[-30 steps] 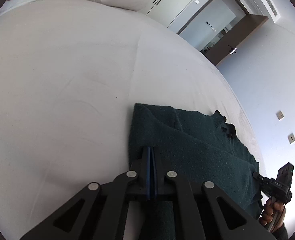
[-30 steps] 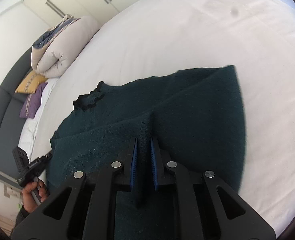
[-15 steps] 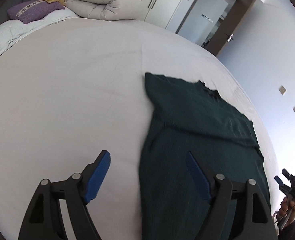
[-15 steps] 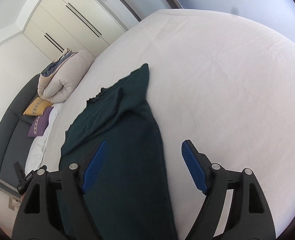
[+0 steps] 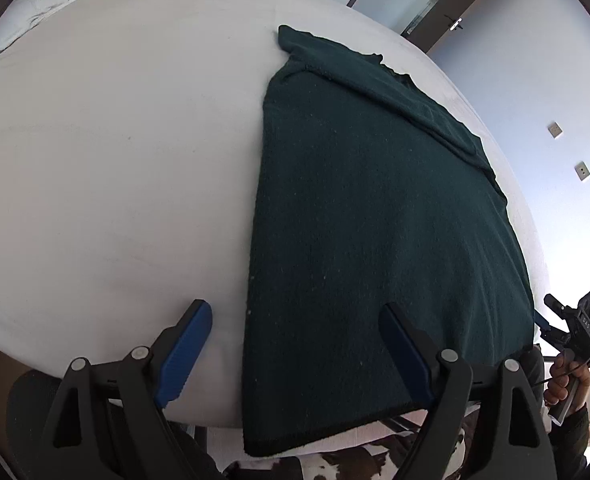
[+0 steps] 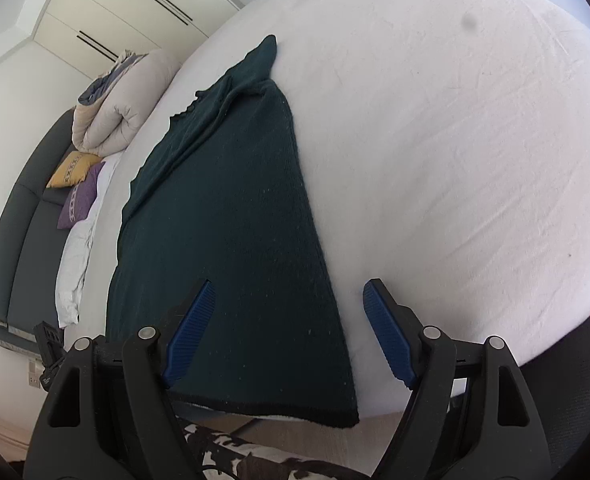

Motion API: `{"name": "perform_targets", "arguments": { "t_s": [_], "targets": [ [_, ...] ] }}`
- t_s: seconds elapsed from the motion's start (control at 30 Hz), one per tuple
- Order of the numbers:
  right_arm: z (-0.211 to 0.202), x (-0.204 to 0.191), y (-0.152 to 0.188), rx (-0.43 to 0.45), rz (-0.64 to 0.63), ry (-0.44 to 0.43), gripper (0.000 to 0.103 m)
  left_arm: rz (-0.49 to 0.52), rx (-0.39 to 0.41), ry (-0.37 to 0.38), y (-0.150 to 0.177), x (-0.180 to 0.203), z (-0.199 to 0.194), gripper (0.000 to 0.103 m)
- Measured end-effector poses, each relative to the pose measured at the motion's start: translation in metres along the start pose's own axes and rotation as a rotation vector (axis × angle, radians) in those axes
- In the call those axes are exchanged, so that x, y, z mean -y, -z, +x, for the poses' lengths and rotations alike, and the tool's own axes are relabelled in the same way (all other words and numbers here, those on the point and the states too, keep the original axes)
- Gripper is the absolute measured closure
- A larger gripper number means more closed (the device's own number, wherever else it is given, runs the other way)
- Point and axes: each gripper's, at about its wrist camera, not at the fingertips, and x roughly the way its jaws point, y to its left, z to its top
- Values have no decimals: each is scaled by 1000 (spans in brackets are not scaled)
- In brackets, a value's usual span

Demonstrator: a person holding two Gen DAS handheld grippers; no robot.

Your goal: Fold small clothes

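A dark green knitted sweater point(image 5: 375, 220) lies spread on the white bed point(image 5: 115, 160), its hem at the near edge of the mattress and just overhanging it, its neck end toward the far side. One sleeve appears folded across the upper body, forming a raised diagonal ridge below the neckline. The left gripper point(image 5: 295, 354) is held above the near hem with its jaws wide apart; the sweater's left edge runs between them in the picture, but neither blue pad presses on it. The right gripper point(image 6: 287, 330) likewise stands wide, over the sweater's right edge, with nothing held. Both sets of jaws have just been opening, with no cloth pinched between them. The person's hand point(image 5: 567, 376) on the right gripper's handle shows at the far right of the left view. Assessment: the knit looks soft, thick and limp, light to moderate in weight, not fragile, and unlikely to slip in ribbed pads; it will sag and stretch if lifted from a single point. The sensible holds are the two hem corners at the near edge, taken together, each bite catching all layers, so the lower half can be carried up toward the neckline. A shallow bite risks taking the top layer only.
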Motion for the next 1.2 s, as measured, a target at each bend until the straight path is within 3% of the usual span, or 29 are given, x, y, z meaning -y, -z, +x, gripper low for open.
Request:
{"name": "perform_targets", "arguments": {
  "t_s": [0.17,0.43,0.57,0.67,0.77,0.8,0.83,0.87,0.9,0.93,1.13,1.2],
  "targets": [
    [-8,3,16,-61,4,-23,28,-15,-52,31,7,-8,-3,30],
    [-12,24,14,-85,112,-95,35,-63,-118,59,8,-25,-4,65],
    [-12,28,14,-103,138,-114,40,-77,-144,67,12,-25,-4,65],
    [-9,31,10,-113,158,-136,40,-126,-142,134,9,-25,-1,42],
    [-8,34,9,-127,163,-143,43,-77,-154,102,8,-16,0,40],
    [-6,33,6,-130,163,-147,43,-58,-158,79,8,-12,1,46],
    [-6,34,5,-131,165,-151,43,-48,-167,56,8,-10,4,63],
    [-5,35,5,-132,167,-154,43,-47,-175,39,8,-10,5,71],
    [-5,36,5,-132,168,-157,43,-60,-178,44,8,-13,5,87],
    [-4,37,5,-133,171,-161,43,-74,-184,65,8,-16,6,94],
    [-3,38,6,-151,175,-173,55,-75,-163,76,10,-14,2,96],
    [-2,38,6,-162,171,-170,68,-93,-151,92,10,-18,0,97]
  ]
}}
